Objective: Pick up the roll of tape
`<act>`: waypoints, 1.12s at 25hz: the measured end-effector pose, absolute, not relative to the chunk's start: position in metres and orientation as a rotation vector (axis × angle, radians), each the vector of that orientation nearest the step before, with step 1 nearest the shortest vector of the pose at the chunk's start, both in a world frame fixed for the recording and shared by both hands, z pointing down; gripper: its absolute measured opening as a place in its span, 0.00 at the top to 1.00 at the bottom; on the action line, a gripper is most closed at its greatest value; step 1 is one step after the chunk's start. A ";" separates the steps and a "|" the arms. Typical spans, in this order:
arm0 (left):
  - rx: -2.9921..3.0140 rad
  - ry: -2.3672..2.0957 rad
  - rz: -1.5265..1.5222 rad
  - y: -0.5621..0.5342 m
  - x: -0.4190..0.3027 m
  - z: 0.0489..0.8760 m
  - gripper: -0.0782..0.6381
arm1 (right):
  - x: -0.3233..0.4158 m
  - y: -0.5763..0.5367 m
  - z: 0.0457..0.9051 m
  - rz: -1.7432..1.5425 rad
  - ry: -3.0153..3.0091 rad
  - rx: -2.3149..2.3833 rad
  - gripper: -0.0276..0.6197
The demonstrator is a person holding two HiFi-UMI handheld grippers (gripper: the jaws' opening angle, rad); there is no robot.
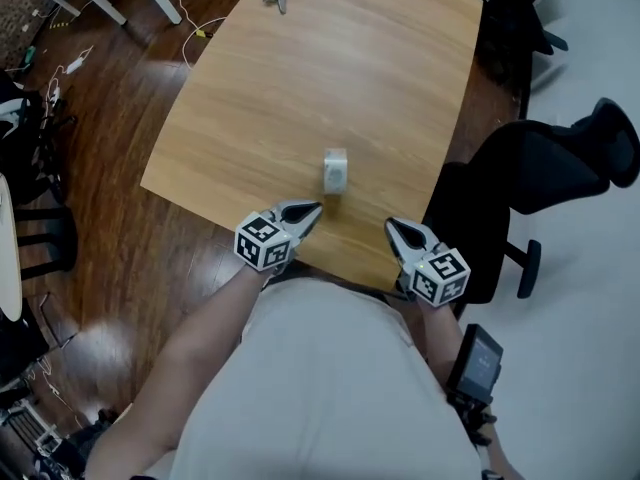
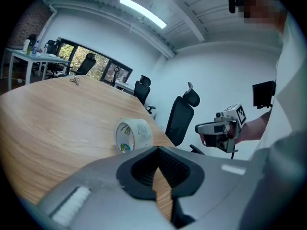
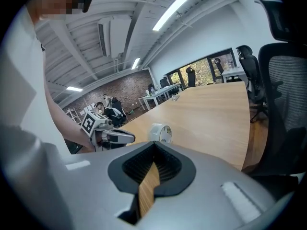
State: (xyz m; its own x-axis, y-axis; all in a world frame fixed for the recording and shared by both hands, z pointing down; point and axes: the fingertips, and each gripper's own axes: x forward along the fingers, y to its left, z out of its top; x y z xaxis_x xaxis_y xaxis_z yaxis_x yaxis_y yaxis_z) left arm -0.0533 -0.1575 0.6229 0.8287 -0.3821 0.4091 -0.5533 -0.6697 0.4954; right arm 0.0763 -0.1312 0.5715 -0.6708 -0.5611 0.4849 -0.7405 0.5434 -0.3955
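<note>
At the near edge of the bench [image 1: 330, 58], the roll of tape [image 1: 335, 171] stands on its side. My left hand-held gripper [image 1: 312, 209] is just beside the roll of tape, a little nearer to me and to its left, and it is not touching it. Its jaws are clenched tight with nothing in them. My right hand-held gripper [image 1: 392, 226] is near the roll of tape on its right, a bit farther off. Its jaws are pressed together too, and they are empty.
</note>
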 end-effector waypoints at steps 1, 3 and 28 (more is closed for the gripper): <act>2.379 -0.683 0.355 -0.159 -0.055 0.625 0.88 | 0.074 -0.131 0.573 0.846 -2.476 1.079 0.95; 2.369 -0.686 0.342 -0.161 -0.058 0.628 0.88 | 0.070 -0.131 0.575 0.841 -2.464 1.071 0.95; 2.400 -0.549 0.421 -0.207 -0.037 0.657 0.44 | 0.074 -0.119 0.578 0.880 -2.350 1.145 0.95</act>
State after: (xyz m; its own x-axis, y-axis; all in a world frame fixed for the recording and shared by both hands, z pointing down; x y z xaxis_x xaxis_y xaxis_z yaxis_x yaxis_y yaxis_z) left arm -0.0367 -0.2068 0.6573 0.8618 -0.2788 0.4237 -0.4813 -0.7130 0.5098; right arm 0.0737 -0.1191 0.5785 -0.5951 -0.5625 0.5739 -0.8011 0.4714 -0.3687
